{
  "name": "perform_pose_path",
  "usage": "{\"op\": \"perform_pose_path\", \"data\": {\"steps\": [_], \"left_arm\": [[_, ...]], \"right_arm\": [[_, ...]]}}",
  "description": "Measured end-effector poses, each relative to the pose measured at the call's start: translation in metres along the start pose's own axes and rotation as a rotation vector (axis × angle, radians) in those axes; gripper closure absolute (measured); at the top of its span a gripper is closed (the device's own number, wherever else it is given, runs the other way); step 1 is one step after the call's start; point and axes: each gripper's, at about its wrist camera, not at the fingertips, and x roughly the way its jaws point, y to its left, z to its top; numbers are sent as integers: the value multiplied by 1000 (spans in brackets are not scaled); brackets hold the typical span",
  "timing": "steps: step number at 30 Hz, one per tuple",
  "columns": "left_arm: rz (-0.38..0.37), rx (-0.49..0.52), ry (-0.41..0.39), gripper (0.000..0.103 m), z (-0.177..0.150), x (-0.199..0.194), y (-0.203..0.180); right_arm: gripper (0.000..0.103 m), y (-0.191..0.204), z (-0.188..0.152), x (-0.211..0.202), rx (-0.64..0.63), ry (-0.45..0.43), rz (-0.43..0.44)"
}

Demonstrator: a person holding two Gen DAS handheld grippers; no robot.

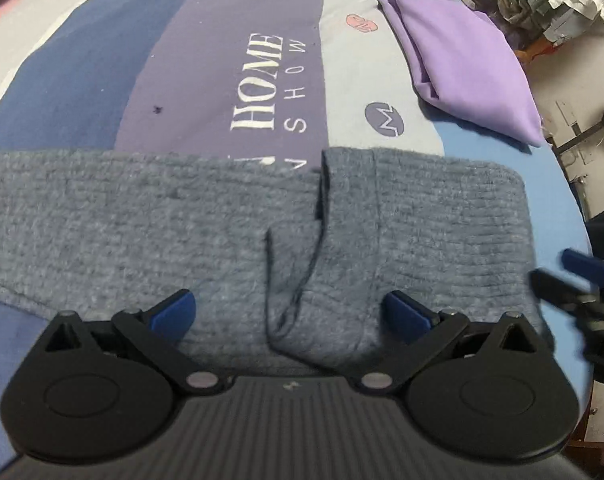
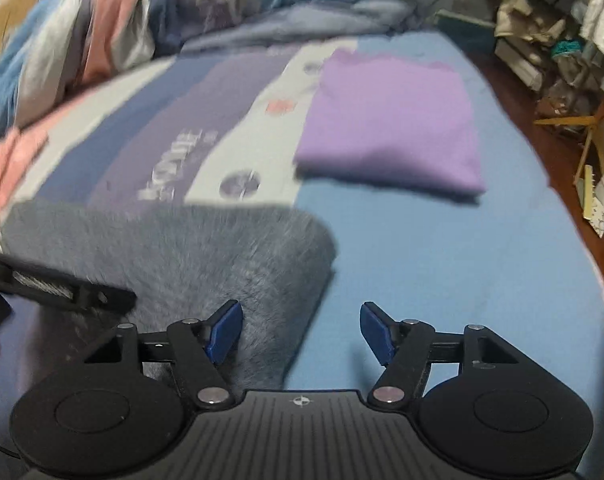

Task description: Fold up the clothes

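1. Bed (image 1: 381, 92): covered by a striped sheet in blue, purple and grey bands with "HOME SHOW" lettering; it served as the work surface.
2. Grey-blue knit sweater (image 1: 142, 232): lay flat across the near part of the bed, partly folded. A sleeve or side panel was laid over the body, leaving an overlap seam near the middle. In the right wrist view its right edge (image 2: 206, 256) ended short of the open blue sheet.
3. Purple garment (image 1: 461, 64): already folded into a neat rectangle, set well apart from the sweater toward the far right of the bed.
4. Left claw (image 1: 288, 316): spread wide, holding nothing, poised low over the sweater's near edge, its blue pads either side of the overlap.
5. Right claw (image 2: 302, 330): likewise spread and empty, at the sweater's right edge; left pad over knit, right pad over bare sheet. This view was motion-blurred.
6. Step in hand, judged: mid-fold of the second item, between grasps.
7. Next move, judged: each claw would need to close on the near hem at its own side, then carry it over toward the far edge, keeping the layers aligned.
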Motion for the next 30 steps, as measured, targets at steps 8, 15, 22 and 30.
{"op": "perform_pose_path", "data": {"steps": [8,15,22,30], "left_arm": [[-53,-83,-38,1,-13,-23,14],[-102,-118,-126,1,-15,-50,29],[-50,-177,-124,1,-31,-67,47],[34,-271,-60,1,-70,-79,101]], "right_arm": [[33,24,11,32,-169,136,147],[36,-23,33,-11,88,6,156],[36,23,56,-9,-1,-58,321],[41,107,78,62,-49,80,138]]}}
